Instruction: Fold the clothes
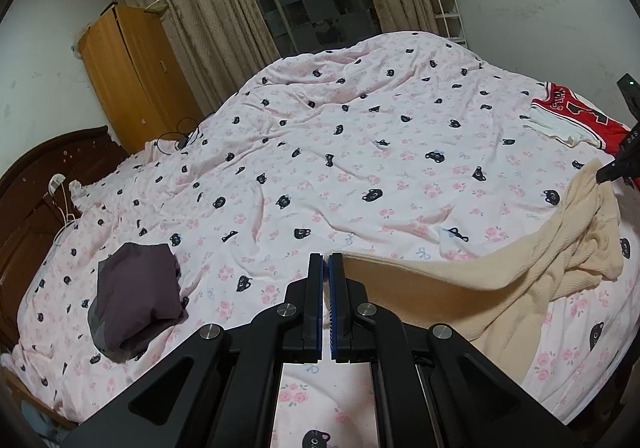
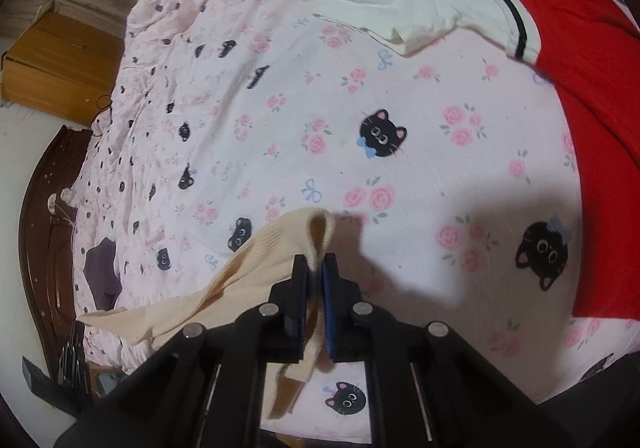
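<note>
A cream ribbed garment [image 1: 500, 280] hangs stretched over the cat-print bed between my two grippers. My left gripper [image 1: 326, 262] is shut, and the garment's edge runs off from its tips to the right. In the same view my right gripper [image 1: 610, 172] shows at the far right, pinching the other corner. Seen from the right wrist, my right gripper [image 2: 315, 266] is shut on a folded loop of the cream garment [image 2: 256, 268], which trails left toward my left gripper [image 2: 72, 344].
A folded dark purple garment [image 1: 134, 292] lies on the pink bedspread [image 1: 340, 136] at the left. A red jersey [image 2: 580, 60] with a white garment [image 2: 400, 8] on it lies at the far right. A dark headboard [image 1: 36, 184] and a wooden wardrobe [image 1: 132, 72] stand to the left.
</note>
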